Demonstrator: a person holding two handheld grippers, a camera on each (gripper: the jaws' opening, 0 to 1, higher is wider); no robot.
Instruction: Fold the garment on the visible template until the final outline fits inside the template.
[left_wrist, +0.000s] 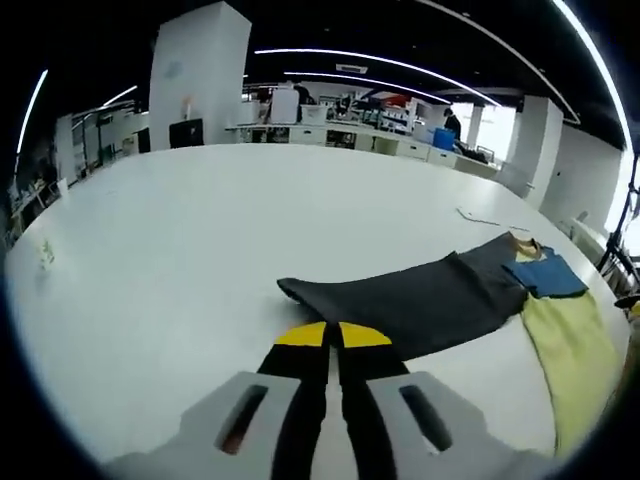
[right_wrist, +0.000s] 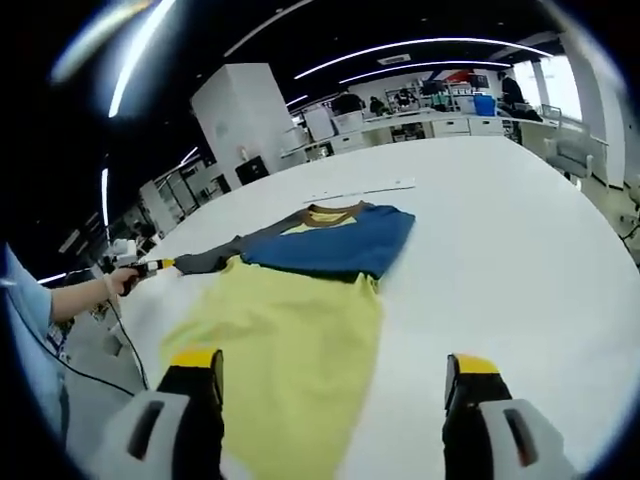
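A T-shirt lies flat on the white table (right_wrist: 500, 230), with a yellow body (right_wrist: 290, 350), a blue chest (right_wrist: 335, 243), a brown collar (right_wrist: 333, 212) and grey sleeves. In the left gripper view the grey sleeve (left_wrist: 430, 300) stretches out toward me from the blue part (left_wrist: 545, 275) and the yellow body (left_wrist: 575, 350). My left gripper (left_wrist: 331, 335) is shut at that sleeve's edge; the right gripper view shows it (right_wrist: 152, 266) pinching the sleeve tip (right_wrist: 200, 262). My right gripper (right_wrist: 333, 365) stands open, its jaws wide apart over the yellow hem.
A thin white strip (right_wrist: 360, 189) lies on the table beyond the collar. A person's hand (right_wrist: 118, 281) and blue sleeve (right_wrist: 22, 300) are at the table's left edge. Desks, pillars and shelves (left_wrist: 330, 125) stand far behind the table (left_wrist: 200, 230).
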